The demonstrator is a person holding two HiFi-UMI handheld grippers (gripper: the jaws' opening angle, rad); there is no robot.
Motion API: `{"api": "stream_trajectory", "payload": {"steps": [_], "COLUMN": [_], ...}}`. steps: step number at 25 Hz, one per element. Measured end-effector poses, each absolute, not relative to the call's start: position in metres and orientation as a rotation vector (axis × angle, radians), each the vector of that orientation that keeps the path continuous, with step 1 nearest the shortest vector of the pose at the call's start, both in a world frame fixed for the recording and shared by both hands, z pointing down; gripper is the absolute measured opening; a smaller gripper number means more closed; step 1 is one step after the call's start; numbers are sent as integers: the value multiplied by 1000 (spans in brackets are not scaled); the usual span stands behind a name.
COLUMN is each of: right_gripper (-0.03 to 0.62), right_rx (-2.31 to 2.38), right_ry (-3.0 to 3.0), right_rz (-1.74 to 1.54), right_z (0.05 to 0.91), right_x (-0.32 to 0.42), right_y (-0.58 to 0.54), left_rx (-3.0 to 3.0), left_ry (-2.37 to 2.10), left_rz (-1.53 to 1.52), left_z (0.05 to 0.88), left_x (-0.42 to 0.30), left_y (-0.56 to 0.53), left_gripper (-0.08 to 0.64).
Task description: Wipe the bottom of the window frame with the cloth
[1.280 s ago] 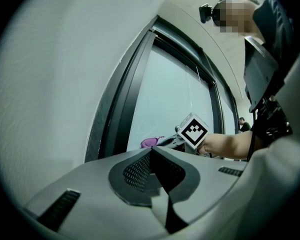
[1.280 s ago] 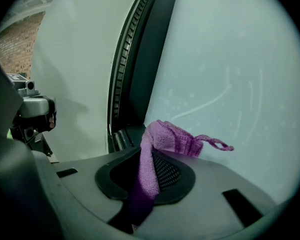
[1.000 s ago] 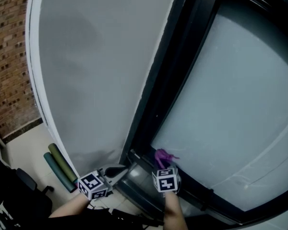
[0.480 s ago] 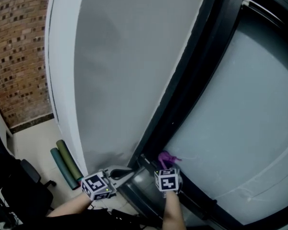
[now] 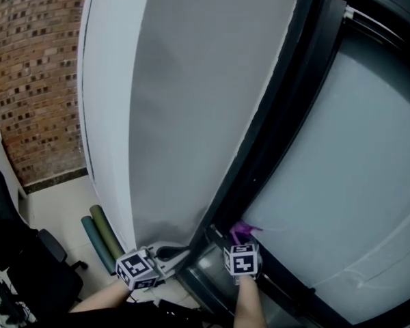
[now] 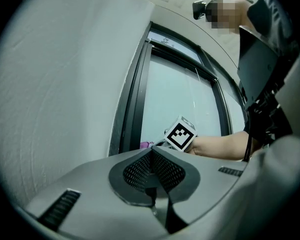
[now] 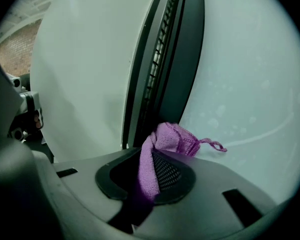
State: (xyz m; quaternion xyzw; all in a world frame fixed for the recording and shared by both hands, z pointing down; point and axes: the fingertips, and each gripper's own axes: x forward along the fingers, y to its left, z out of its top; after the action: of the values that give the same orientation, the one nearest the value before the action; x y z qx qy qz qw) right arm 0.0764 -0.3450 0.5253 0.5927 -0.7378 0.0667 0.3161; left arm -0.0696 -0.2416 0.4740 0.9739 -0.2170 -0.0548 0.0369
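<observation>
Nearest, the left tongs [image 5: 172,253] are closed with nothing between them, left of the frame. The right tongs [image 5: 240,243] clamp the purple cloth [image 5: 240,232], which bunches just beyond their tips at the left end of the frame's bottom rail [image 5: 287,289]. Contact with the rail cannot be confirmed. The rail's long axis runs rightward from there. By judgement, the right tongs are the nearer for the wipe.

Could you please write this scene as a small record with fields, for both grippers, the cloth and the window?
left gripper: shut, holding nothing, low beside the grey wall
right gripper: shut on the purple cloth
purple cloth: bunched, sticking out past the jaws, near the lower corner of the frosted pane
window frame: dark, between wall and pane
floor: two rolled mats by the wall
</observation>
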Motion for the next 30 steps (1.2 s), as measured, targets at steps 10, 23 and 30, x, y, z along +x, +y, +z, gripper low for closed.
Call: {"api": "stream_trajectory", "payload": {"steps": [10, 23, 30], "right_gripper": [71, 71, 66], "right_rx": [1500, 1778, 1858], "right_ry": [-2048, -2602, -2654], "right_rz": [213, 389, 333], "right_z": [539, 470, 455], "right_x": [53, 75, 88], "right_y": [-288, -216, -190], "left_rx": [2974, 2972, 2986], "left_ry": [-580, -606, -551], "left_rz": [-145, -224, -290], "left_z": [485, 475, 466], "left_x": [-56, -43, -34], "left_y": [-233, -229, -226], "left_gripper": [2, 2, 1]}}
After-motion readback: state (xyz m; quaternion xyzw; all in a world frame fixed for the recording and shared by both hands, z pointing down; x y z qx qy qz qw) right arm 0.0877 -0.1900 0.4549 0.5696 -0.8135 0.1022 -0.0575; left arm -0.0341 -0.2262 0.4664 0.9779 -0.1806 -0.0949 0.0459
